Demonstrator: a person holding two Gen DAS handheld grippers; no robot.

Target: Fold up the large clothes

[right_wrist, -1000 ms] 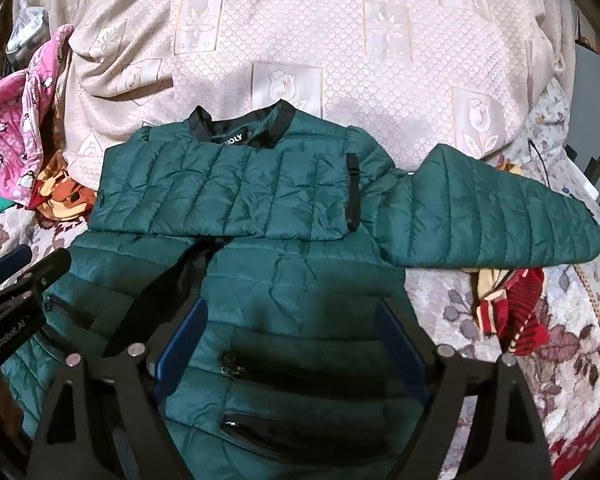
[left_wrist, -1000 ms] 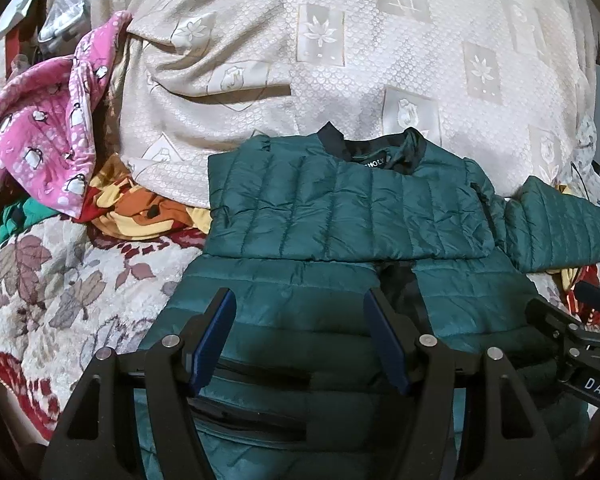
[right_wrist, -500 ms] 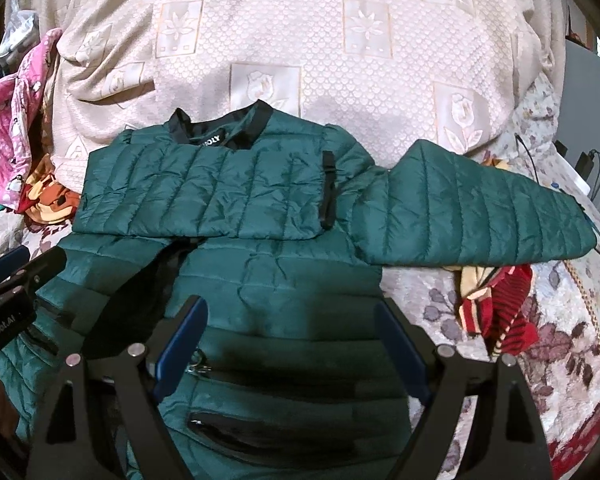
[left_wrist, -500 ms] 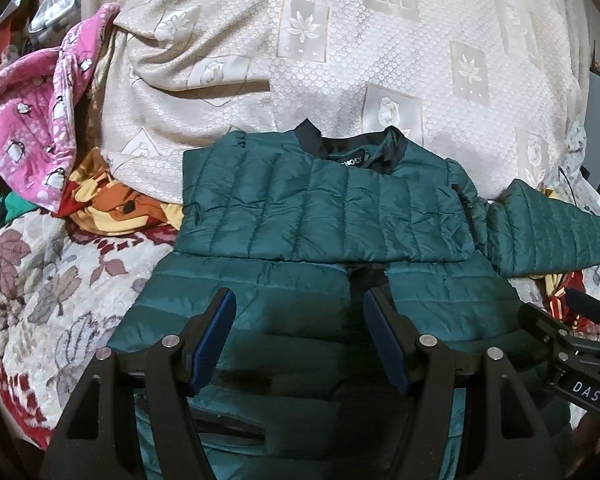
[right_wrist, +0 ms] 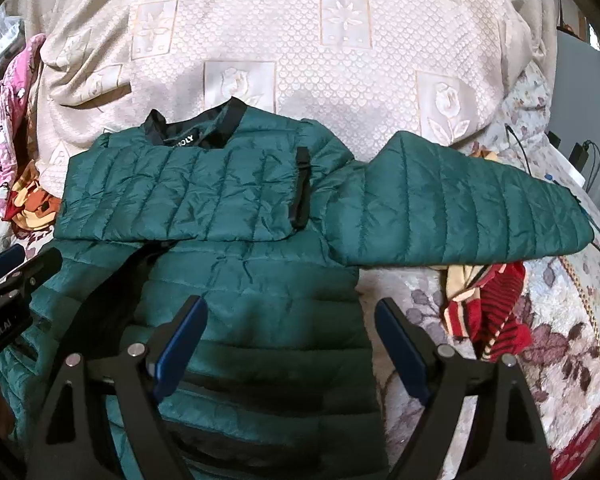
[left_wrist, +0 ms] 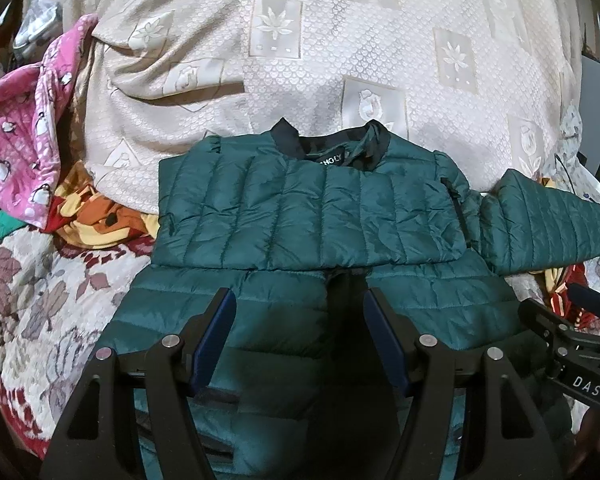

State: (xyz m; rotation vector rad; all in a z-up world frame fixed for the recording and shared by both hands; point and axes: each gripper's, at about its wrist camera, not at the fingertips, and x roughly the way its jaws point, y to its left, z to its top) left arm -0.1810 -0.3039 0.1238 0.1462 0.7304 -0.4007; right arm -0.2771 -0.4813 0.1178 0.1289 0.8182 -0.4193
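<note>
Left gripper [left_wrist: 300,336] and right gripper [right_wrist: 290,340] hang released, jaws apart, over the green quilted jacket [right_wrist: 252,280]. It lies front up on the floral bedcover [right_wrist: 540,360], one sleeve folded across the chest, the other sleeve [right_wrist: 460,208] reaching toward 2 o'clock.

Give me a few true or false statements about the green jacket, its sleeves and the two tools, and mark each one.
1. One sleeve of the green jacket is folded across its chest. True.
2. The other sleeve is folded in too. False: it lies stretched out sideways.
3. The right tool clamps the jacket. False: it is open, holding nothing.
4. The left tool is open. True.
5. A pink garment lies beside the jacket. True.
</note>
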